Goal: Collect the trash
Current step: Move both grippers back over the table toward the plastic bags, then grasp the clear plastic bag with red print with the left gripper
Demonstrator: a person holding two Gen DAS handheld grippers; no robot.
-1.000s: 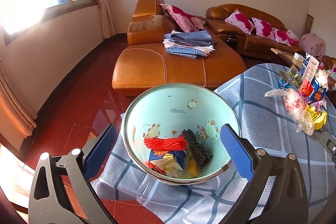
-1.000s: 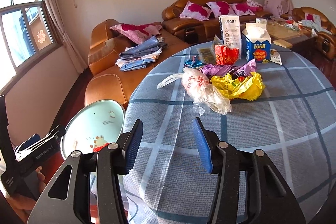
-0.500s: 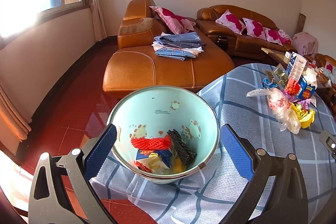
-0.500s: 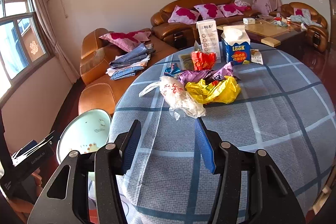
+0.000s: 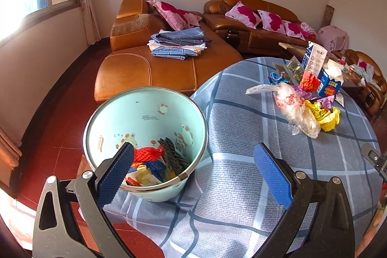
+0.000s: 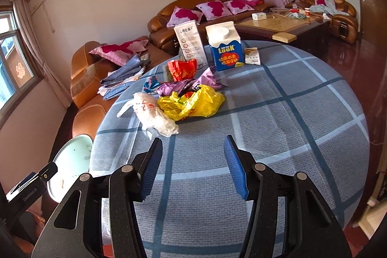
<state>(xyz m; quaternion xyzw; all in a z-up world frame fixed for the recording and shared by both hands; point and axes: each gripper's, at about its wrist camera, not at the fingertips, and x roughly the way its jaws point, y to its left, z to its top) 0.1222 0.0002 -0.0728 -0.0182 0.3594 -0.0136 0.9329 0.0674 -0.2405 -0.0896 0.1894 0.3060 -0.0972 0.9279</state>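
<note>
Blue-padded right gripper (image 6: 192, 161) (jaws apart, empty) tilts over tablecloth (image 6: 278, 117).

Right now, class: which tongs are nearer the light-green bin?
Left. The left tongs hover at the bin, one finger over its rim; the right tongs sit over the table.

Left gripper (image 5: 193, 168) gaping, trash bin (image 5: 145, 117) beside table (image 5: 241, 185)

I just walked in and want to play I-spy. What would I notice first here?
Probably the heap of bright litter in the middle of the blue checked tablecloth: a crumpled yellow plastic bag, a clear plastic bag beside it, and a blue milk carton standing behind. Next, the mint-green waste bin at the table's edge, already holding a red net and wrappers.
</note>
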